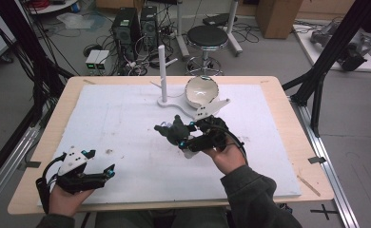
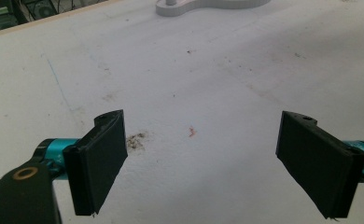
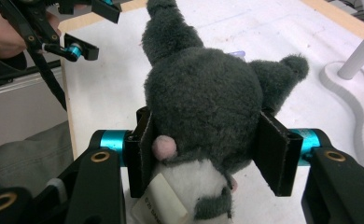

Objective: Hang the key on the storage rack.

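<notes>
A dark grey plush toy (image 3: 203,102) with a white belly and a paper tag sits between the pads of my right gripper (image 3: 208,149), which is shut on it. In the high view the plush toy (image 1: 175,129) hangs above the white mat near the table's middle, with my right gripper (image 1: 190,135) behind it. My left gripper (image 1: 98,164) rests at the front left of the table, jaws wide apart. In the left gripper view, my left gripper (image 2: 203,158) has only bare mat between its pads.
A white stand (image 1: 163,76) with a tall post rises at the back centre of the mat. A white bowl (image 1: 201,90) tilts beside it on the same base. The mat (image 1: 126,123) covers most of the wooden table (image 1: 288,118).
</notes>
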The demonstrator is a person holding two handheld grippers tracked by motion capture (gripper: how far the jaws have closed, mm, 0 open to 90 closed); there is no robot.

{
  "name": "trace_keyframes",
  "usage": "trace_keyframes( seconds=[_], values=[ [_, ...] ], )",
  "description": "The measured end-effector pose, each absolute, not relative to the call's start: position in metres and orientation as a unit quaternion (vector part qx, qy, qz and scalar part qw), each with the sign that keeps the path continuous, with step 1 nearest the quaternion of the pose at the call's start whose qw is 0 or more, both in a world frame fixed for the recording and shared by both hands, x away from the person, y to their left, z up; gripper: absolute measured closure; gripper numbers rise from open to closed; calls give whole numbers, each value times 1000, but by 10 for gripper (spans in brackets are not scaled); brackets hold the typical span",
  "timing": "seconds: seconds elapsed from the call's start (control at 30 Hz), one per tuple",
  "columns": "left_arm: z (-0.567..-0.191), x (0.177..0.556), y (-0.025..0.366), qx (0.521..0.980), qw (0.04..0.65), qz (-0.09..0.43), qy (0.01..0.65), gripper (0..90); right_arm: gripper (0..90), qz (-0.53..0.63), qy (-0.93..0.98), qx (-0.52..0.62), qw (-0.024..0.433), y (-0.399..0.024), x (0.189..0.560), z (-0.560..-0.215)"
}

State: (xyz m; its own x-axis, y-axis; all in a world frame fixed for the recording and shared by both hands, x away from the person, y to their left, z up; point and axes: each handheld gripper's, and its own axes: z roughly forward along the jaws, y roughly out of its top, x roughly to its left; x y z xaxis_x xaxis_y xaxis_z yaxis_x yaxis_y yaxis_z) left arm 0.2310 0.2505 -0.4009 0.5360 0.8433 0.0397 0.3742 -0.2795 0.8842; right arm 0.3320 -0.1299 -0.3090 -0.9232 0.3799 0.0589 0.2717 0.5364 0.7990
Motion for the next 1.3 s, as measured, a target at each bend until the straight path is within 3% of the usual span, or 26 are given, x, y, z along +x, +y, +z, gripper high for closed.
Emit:
trace_keyframes(
  seconds=[1.3],
  values=[
    [-402,234,251,757,445,264,399,166,458,466,863,170,91,-114,391,-255]
  ],
)
